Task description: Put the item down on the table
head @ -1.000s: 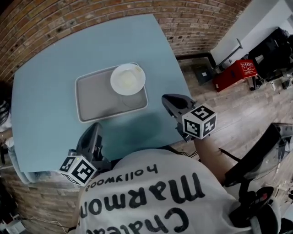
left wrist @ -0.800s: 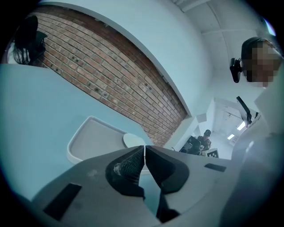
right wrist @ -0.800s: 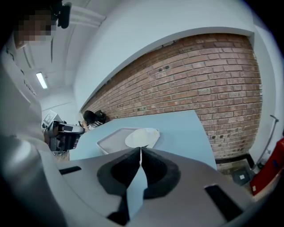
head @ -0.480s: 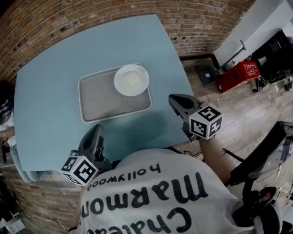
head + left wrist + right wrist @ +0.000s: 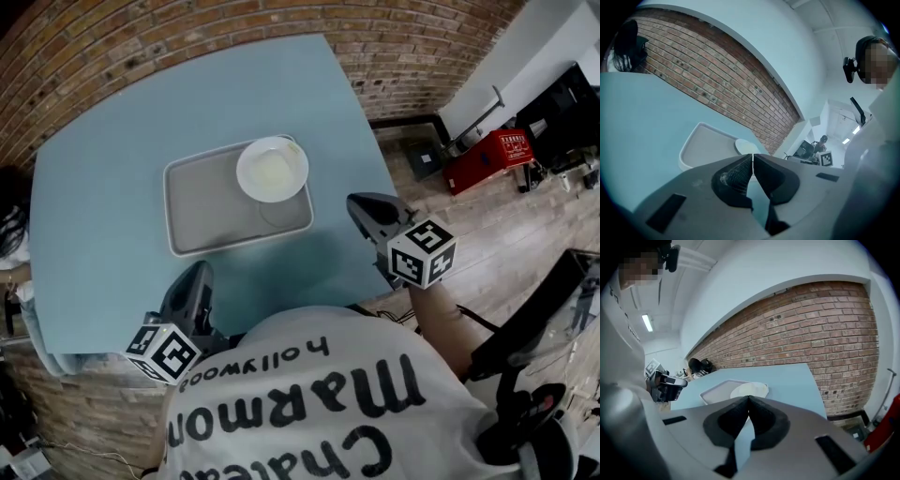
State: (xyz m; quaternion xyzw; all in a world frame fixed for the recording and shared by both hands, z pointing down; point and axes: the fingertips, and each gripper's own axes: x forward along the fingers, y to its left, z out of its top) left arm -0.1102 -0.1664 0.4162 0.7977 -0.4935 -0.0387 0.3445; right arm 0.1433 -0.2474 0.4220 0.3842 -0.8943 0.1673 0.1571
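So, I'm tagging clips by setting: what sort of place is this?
Probably an indoor workroom staged like a cafe corner: a blue table with a tray and plate beside a brick wall, plus a red crate on the wood floor.

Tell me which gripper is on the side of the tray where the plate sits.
The right gripper: the plate sits in the far right corner of the tray, on that gripper's side. The left gripper is by the tray's bare left end.
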